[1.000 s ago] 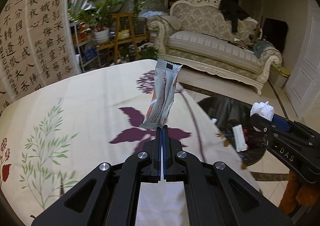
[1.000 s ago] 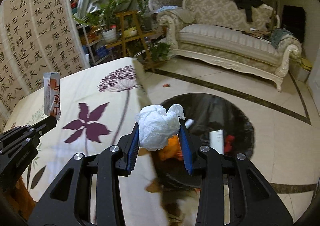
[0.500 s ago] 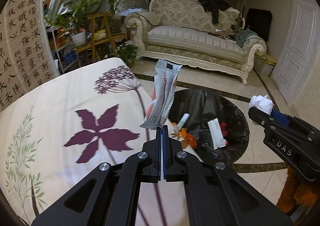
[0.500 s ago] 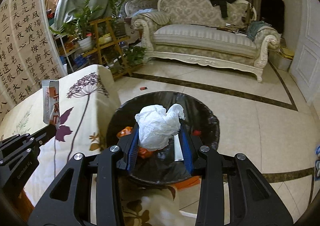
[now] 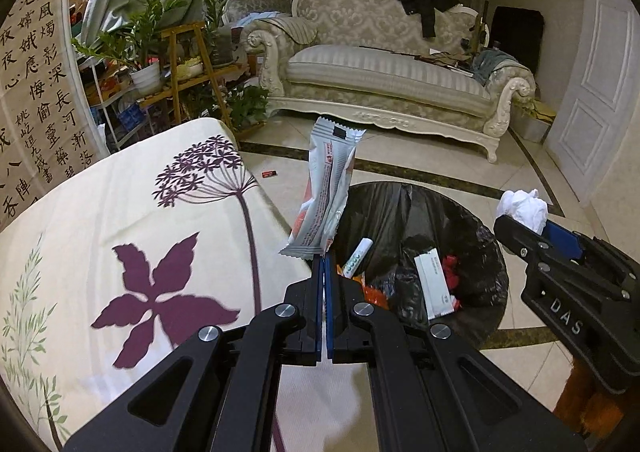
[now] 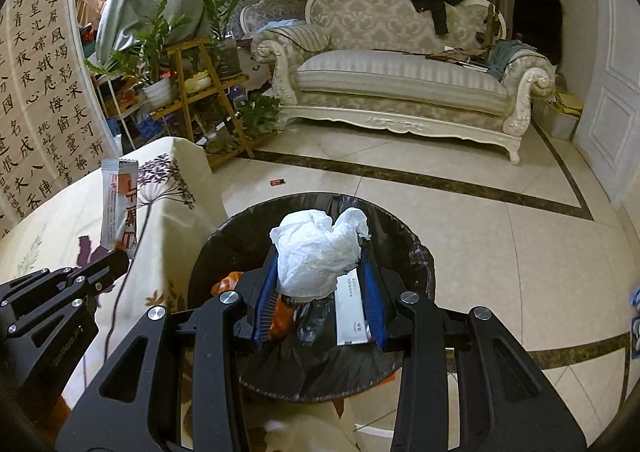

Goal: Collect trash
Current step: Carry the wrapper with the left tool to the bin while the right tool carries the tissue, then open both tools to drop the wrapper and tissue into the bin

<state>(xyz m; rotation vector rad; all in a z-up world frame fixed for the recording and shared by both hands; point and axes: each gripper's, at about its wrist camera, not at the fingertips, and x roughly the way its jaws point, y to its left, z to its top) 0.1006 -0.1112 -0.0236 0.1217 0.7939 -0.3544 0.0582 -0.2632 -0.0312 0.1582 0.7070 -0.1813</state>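
Note:
My left gripper (image 5: 323, 264) is shut on the bottom edge of a silver snack wrapper (image 5: 326, 191), which stands upright at the table's edge beside the bin; the wrapper also shows in the right wrist view (image 6: 119, 207). My right gripper (image 6: 320, 272) is shut on a crumpled white tissue (image 6: 318, 252) and holds it over the black-lined trash bin (image 6: 420, 256). The tissue (image 5: 524, 207) and bin (image 5: 492, 252) also show in the left wrist view. The bin holds several pieces of trash, among them a white box (image 5: 434, 288).
A table with a cream floral cloth (image 5: 120, 236) lies to the left of the bin. A cream sofa (image 5: 388, 79) stands across the tiled floor. A plant stand (image 5: 188, 63) and a calligraphy screen (image 5: 36, 75) are at the left. A small red item (image 6: 277, 182) lies on the floor.
Both grippers moved right, off the table toward the bin. The tissue now hangs over the bin's middle and the wrapper has reached the table's edge. Both grips are unchanged.

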